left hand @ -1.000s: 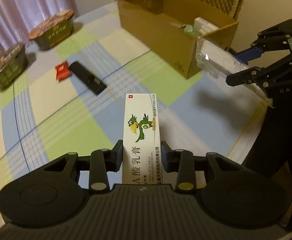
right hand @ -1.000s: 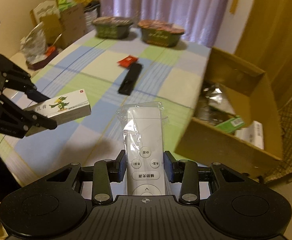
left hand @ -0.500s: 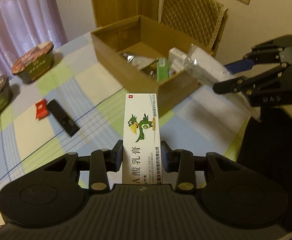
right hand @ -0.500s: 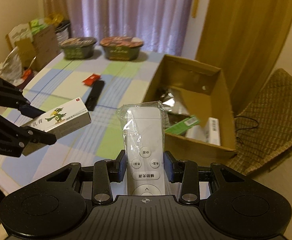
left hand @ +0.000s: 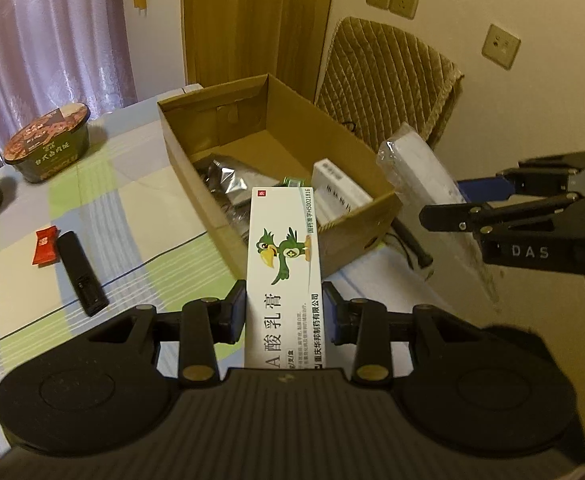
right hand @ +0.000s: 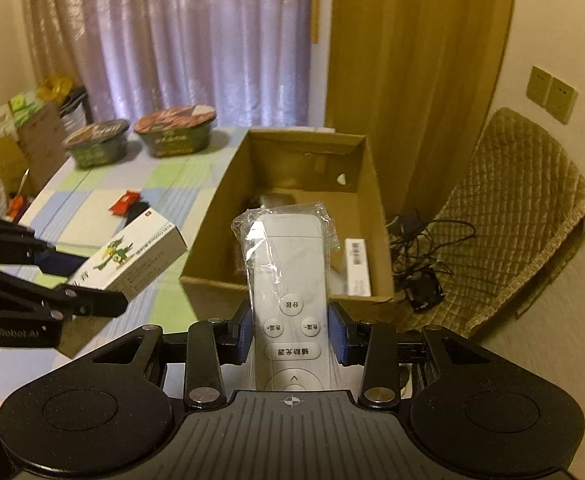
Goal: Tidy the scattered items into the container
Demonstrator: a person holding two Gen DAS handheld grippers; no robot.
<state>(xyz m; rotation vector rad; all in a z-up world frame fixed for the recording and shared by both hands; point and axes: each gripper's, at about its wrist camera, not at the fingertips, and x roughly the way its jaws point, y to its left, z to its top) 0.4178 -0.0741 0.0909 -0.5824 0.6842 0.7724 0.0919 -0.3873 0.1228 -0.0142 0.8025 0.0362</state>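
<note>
White ointment box (left hand: 284,264), "H50021816", parrot logo

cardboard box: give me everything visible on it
The cardboard box is plain brown corrugated card, rectangular, open-topped, with a small hole in its far end wall. It sits upright on the checked tablecloth at the table's edge, beside a quilted chair. Inside lie a silvery foil packet, a white carton and something green, mostly hidden. Neither gripper touches it; both held items hover near its near end.
</note>
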